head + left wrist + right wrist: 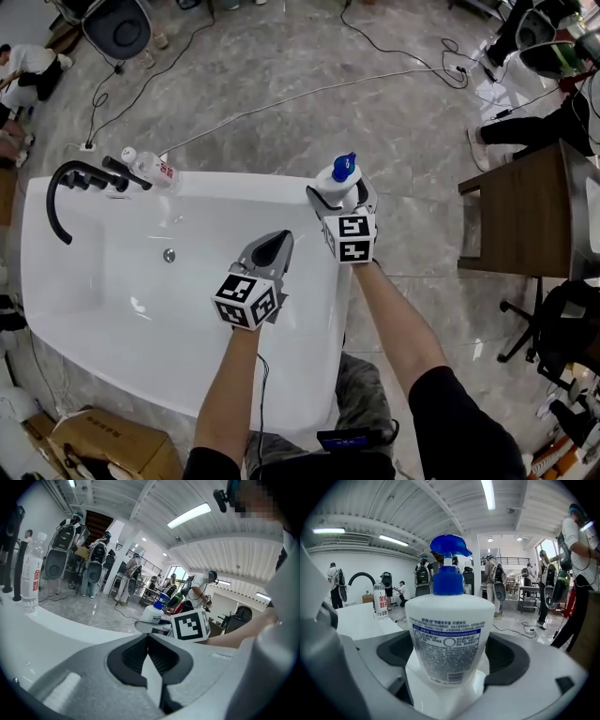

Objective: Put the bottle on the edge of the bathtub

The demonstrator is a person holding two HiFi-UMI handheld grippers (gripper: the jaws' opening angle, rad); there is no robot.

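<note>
The pump bottle [337,179] stands upright at the far right corner of the bathtub [246,184], over the rim, with its blue pump head [345,165] on top. The right gripper [342,195] has its jaws clamped on the bottle's lower body. The right gripper view shows white rim under the base, but I cannot tell whether the base is touching it or is just above it.

The rim here is narrow, with the basin on the left and the marble floor [281,75] on the right. If the jaws part while the bottle is still off the surface or tilted, it would likely drop and topple either way. A pad dragging on one side as the jaws open could also tip it.

The left gripper [275,246] hangs over the basin, jaws together on nothing, too far away to steady the bottle.

A water bottle [150,169] and a black faucet [70,183] sit on the far left rim, well apart.
</note>
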